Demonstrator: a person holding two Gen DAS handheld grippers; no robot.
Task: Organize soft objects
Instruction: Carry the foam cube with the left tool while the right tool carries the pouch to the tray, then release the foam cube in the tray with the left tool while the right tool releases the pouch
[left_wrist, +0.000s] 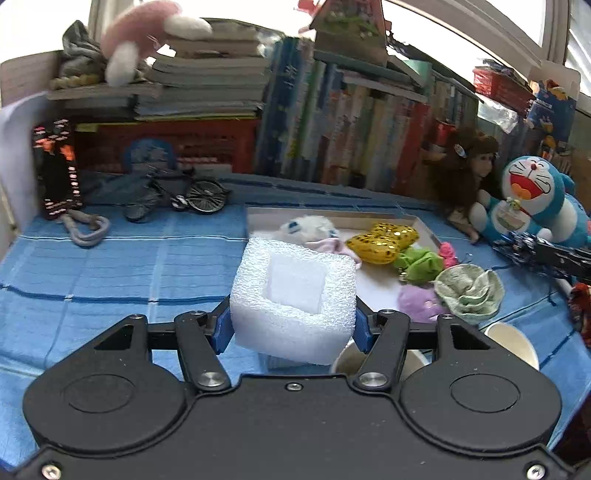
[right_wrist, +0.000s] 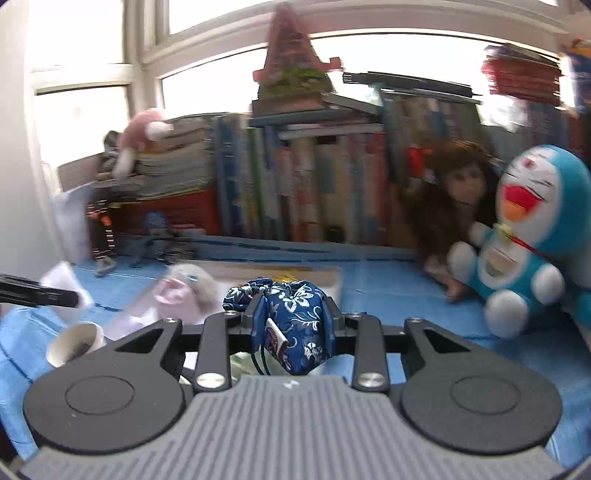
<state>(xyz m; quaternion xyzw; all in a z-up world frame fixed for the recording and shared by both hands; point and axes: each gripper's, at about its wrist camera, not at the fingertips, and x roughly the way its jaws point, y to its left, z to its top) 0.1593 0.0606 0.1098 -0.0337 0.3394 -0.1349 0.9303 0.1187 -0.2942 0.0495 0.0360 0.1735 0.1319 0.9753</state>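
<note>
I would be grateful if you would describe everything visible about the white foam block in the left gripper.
The foam block is white, roughly cube-shaped, with a bubbly, pitted surface like packing foam. Its upper face has a shallow square recess with a smoother floor. It sits tilted, the recess facing up and toward the camera. The left gripper is shut on it, its blue fingers pressing on opposite sides. It is held above the blue cloth, in front of a tray of soft toys.

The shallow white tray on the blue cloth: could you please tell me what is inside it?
In the tray: a white plush, gold sequin bow, green toy and purple toy. The foam block hides its near-left part.
</note>
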